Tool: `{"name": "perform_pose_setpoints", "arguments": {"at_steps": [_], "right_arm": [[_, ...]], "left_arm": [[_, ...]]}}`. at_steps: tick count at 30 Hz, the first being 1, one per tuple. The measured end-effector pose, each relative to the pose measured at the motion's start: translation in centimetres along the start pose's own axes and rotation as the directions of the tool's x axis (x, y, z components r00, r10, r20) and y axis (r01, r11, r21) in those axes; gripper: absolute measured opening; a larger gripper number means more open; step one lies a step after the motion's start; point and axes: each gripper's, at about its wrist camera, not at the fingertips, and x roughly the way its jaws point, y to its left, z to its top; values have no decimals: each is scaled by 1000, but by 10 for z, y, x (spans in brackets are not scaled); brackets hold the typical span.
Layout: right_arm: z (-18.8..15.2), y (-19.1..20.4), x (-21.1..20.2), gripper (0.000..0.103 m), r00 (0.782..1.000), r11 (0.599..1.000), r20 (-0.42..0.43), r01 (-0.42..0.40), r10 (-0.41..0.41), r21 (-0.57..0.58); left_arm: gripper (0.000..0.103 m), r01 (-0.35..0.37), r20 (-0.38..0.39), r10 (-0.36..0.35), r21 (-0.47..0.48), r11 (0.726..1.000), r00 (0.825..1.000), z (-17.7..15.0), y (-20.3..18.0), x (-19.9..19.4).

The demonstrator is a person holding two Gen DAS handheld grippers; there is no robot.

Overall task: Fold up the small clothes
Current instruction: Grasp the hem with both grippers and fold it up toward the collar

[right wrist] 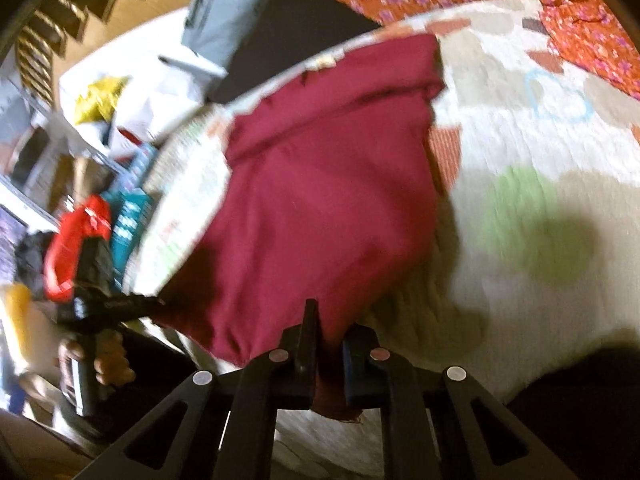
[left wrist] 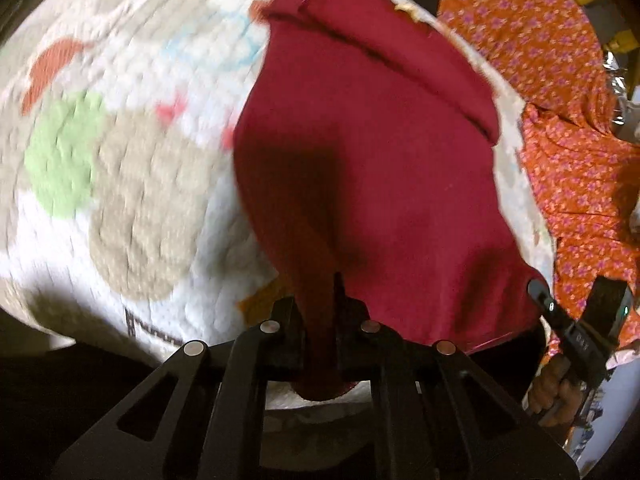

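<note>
Both tools, left tool [left wrist: 320, 300] and right tool [right wrist: 328, 340], pinch the near hem of the maroon cloth [left wrist: 360, 160] lying on the quilt [left wrist: 140, 200]; lift evenly, keeping the edge taut, then carry it to the far edge.

The left wrist view looks steeply down along its own left claw [left wrist: 320, 300], very near the maroon garment [left wrist: 380, 140] and the patterned quilt [left wrist: 120, 160] under it. At its right edge it catches the right claw [left wrist: 576, 312] and the hand holding it. The right wrist view looks down at a shallower slant along the right claw [right wrist: 326, 336], equally close, with the left claw [right wrist: 132, 304] at its left edge. Both share the maroon garment [right wrist: 320, 200], the quilt [right wrist: 520, 160] and the orange floral cloth [left wrist: 560, 100] beyond.
</note>
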Motion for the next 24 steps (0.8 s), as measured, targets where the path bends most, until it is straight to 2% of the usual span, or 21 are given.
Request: {"name": "perform_pose_setpoints", "arguments": {"at_steps": [6, 11, 15, 18, 24], "right_arm": [[54, 17, -9, 9, 995, 999, 99, -24, 28, -43], [112, 25, -6, 9, 983, 999, 184, -21, 29, -47], [155, 21, -2, 9, 971, 1000, 238, -4, 10, -27], [187, 18, 13, 9, 967, 999, 254, 26, -19, -21], [236, -4, 57, 9, 970, 997, 229, 78, -77, 2]], "left_arm": [[8, 3, 50, -6, 61, 998, 999, 48, -26, -25], [8, -28, 140, 19, 64, 998, 990, 109, -39, -38], [8, -41, 181, 33, 37, 998, 983, 166, -50, -35], [8, -85, 208, 77, 33, 996, 975, 203, -57, -28], [8, -118, 204, 117, -8, 993, 972, 268, -56, 1]]}}
